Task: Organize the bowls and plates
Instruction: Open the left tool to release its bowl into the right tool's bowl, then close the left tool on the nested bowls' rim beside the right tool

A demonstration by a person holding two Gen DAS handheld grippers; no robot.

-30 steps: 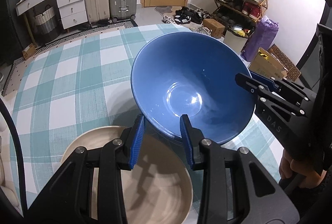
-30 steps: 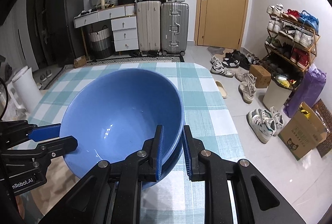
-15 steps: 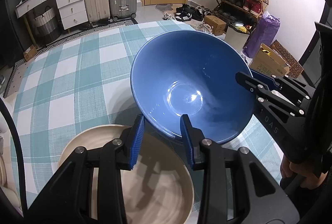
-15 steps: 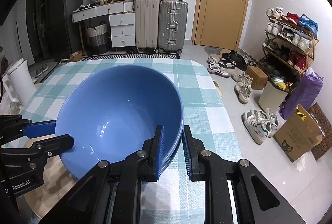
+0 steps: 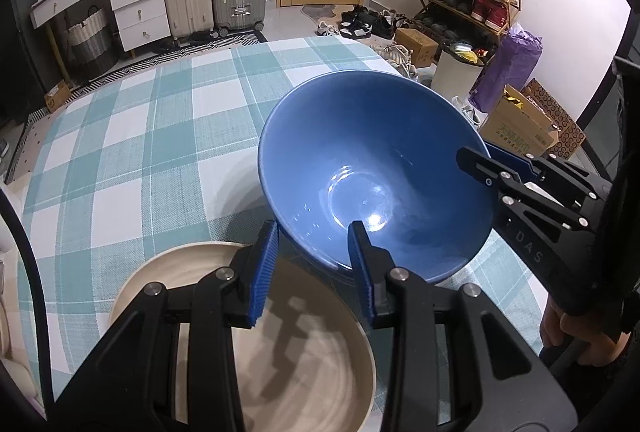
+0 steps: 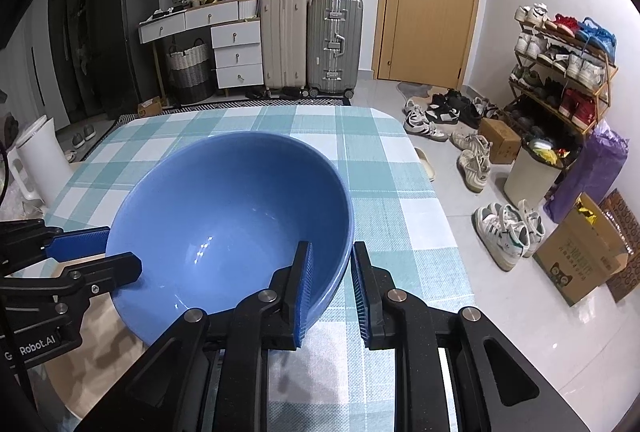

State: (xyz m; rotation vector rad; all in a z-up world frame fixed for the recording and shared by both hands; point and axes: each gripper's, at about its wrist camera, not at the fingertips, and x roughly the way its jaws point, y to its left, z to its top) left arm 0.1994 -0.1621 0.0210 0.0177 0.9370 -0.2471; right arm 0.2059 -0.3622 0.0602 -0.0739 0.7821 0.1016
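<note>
Blue bowl (image 5: 372,172): tilted, held above tabletop (image 5: 140,136).
Right gripper (image 6: 329,290): fingers pinch its rim.
Left gripper (image 5: 312,272): fingers narrow, straddling rim; contact unclear.
Next: lower into beige dish (image 5: 304,364), level.

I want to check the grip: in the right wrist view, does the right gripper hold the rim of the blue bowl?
Yes, the right gripper is closed on the blue bowl, its rim between the two fingers.

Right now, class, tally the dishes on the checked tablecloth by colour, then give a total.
Blue: 1, the blue bowl
Beige: 1, the beige plate
Total: 2
</note>
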